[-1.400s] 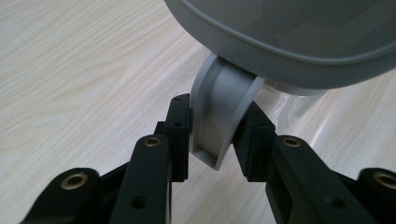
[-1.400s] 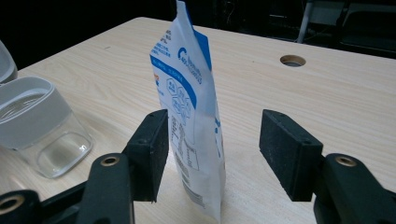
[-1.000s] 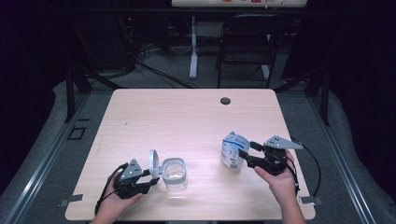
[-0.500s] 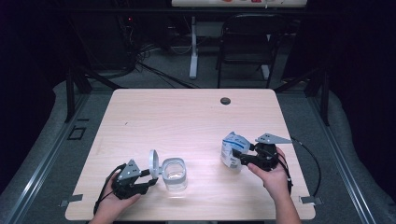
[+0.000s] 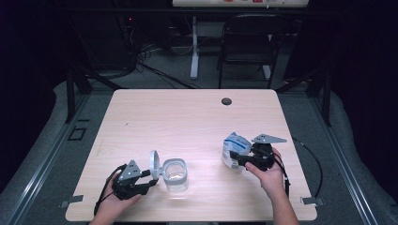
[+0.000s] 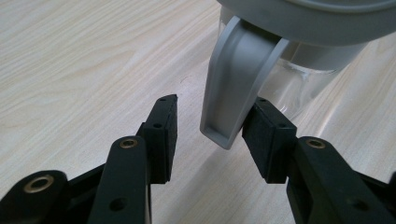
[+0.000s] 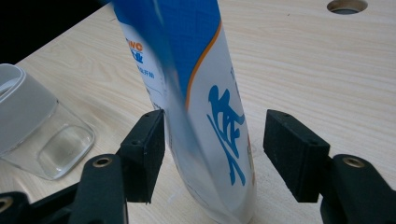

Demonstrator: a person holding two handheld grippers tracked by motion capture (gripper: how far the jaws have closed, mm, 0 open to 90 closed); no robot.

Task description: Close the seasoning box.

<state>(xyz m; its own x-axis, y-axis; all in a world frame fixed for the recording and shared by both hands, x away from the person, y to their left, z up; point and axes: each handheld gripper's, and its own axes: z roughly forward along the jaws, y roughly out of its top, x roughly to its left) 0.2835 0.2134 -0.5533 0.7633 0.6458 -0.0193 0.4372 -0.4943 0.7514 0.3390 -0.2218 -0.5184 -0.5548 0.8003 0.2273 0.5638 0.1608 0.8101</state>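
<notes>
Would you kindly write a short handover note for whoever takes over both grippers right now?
Left gripper: open, jaws either side of the grey lid tab of the clear jar; one pad looks to touch it, no clamp.
Right gripper: open around the blue-and-white pouch, a gap at one pad.
Things: jar at the table's near left, lid swung up; pouch upright at near right.
Done: jar open, both grippers lined up.
Left: probably close on the pouch, carry it to the jar and pour; hold the jar steady.
</notes>
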